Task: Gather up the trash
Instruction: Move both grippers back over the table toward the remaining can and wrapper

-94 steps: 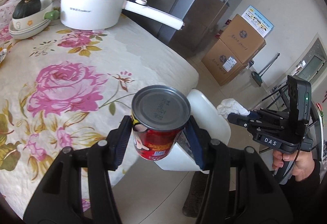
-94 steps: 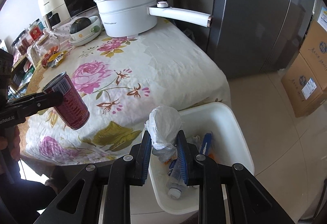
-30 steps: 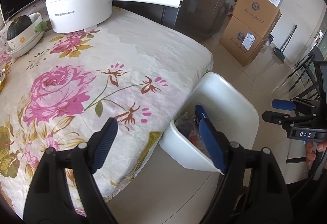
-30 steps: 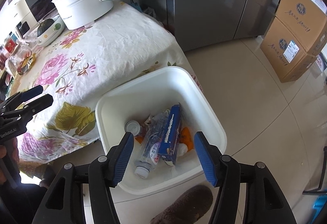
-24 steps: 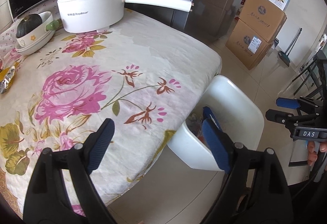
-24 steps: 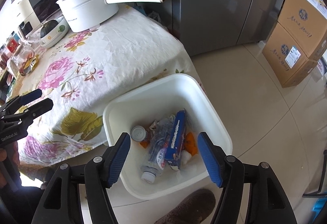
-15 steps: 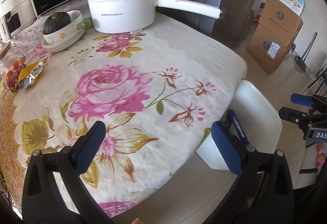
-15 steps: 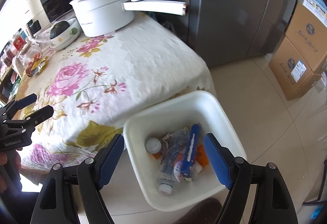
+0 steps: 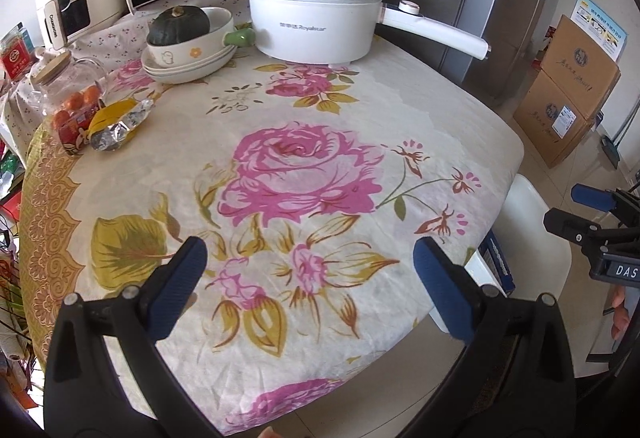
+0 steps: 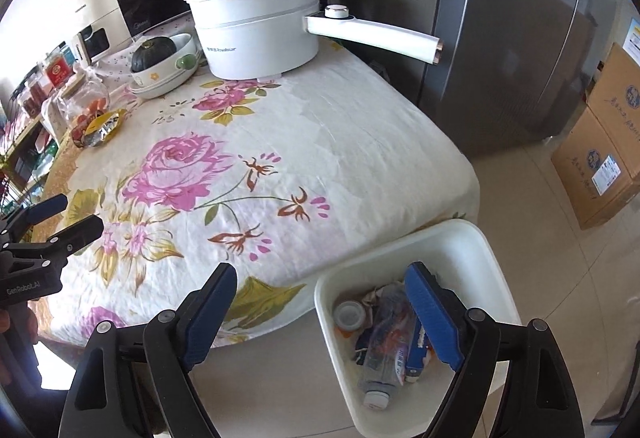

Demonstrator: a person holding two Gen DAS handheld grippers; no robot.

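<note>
My left gripper (image 9: 308, 258) hangs over the near part of the floral tablecloth (image 9: 304, 166), open wide and empty. My right gripper (image 10: 322, 278) straddles the table's corner and the white bin (image 10: 472, 238) on the floor; its jaws are opening with nothing between them. In the bin lie a plastic bottle (image 10: 380, 358), a blue box (image 10: 414, 354) and a can (image 10: 350, 314). A yellow foil wrapper (image 9: 116, 122) lies at the table's far left by a glass jar (image 9: 68, 86). Each view shows the other gripper: the right one (image 9: 566, 206) and the left one (image 10: 78, 214).
A white pot (image 9: 316, 22) with a long handle (image 9: 436, 34) stands at the back of the table beside a bowl holding a dark squash (image 9: 188, 38). A steel fridge (image 10: 520, 38) and stacked cardboard boxes (image 9: 568, 90) stand to the right.
The red can and the crumpled white bag have left my grippers. Both jaws have spread wider. Both views have swung from the bin back over the table.
</note>
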